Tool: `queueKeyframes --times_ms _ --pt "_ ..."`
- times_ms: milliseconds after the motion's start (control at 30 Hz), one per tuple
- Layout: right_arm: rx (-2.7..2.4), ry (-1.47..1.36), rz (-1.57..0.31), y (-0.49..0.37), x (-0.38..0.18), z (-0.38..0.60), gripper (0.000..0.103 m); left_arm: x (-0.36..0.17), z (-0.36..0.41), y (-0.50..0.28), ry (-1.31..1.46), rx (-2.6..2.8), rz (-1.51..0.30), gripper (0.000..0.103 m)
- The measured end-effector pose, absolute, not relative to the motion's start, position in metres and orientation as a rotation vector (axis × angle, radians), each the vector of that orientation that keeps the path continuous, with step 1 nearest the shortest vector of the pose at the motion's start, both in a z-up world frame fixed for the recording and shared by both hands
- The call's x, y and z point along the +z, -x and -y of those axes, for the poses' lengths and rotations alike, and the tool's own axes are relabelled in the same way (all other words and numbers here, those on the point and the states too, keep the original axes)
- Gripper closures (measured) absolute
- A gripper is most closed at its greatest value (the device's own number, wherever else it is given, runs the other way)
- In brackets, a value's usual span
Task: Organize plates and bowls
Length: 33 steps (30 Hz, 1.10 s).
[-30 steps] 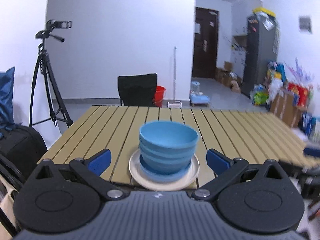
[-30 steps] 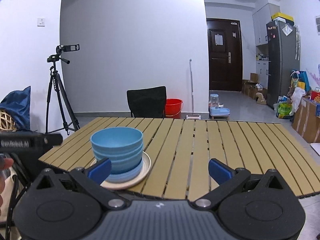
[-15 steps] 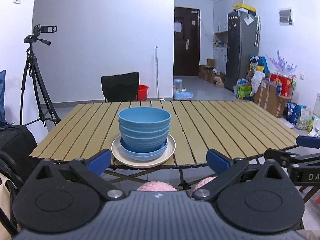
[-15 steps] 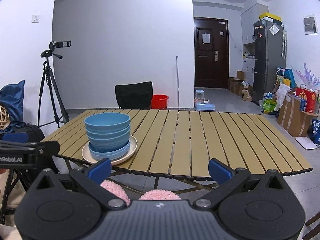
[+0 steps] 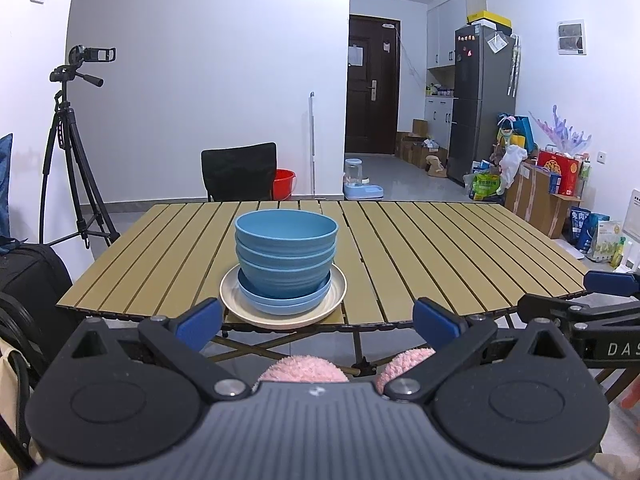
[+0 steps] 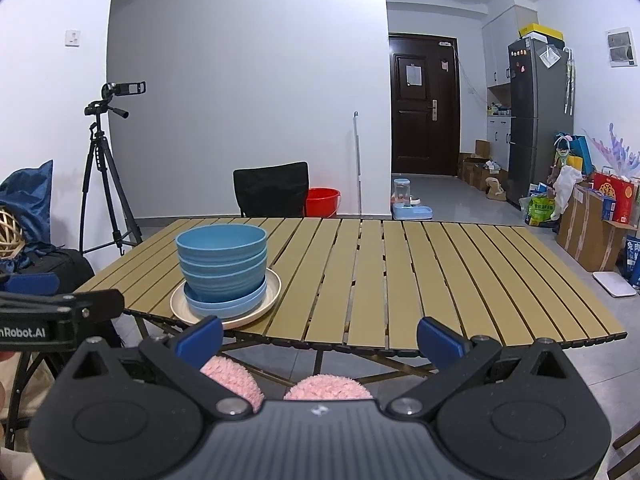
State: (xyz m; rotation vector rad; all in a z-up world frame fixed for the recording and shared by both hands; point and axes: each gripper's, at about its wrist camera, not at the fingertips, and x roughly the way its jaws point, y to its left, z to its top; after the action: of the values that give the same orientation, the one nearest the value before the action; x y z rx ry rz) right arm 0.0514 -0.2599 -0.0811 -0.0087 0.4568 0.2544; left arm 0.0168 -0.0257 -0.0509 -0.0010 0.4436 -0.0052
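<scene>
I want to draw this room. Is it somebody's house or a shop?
Most likely somebody's home, a living and dining space. A fridge stands by the front door, a pet water feeder sits on the floor, and stacked bowls wait on a folding table.

my left gripper (image 5: 316, 320) is a dark grey ribbed body with two round black discs, angular black linkage arms with silver screws, and fingers (image 5: 199, 319) capped in blue pads. my right gripper (image 6: 320, 330) has the same build, with blue-padded fingers (image 6: 440, 342). white lettering marks each tool's side. below sit my fluffy pink slippers (image 6: 328, 387).
</scene>
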Motion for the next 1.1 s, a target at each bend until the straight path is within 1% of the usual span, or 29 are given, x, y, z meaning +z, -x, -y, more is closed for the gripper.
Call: queueKeyframes --times_ms 1100 --pt "0.256 0.005 -0.460 -0.0513 -0.0820 0.2592 0.000 -0.0511 0.0265 -0.0151 0.003 -0.007 -0.445 0.000"
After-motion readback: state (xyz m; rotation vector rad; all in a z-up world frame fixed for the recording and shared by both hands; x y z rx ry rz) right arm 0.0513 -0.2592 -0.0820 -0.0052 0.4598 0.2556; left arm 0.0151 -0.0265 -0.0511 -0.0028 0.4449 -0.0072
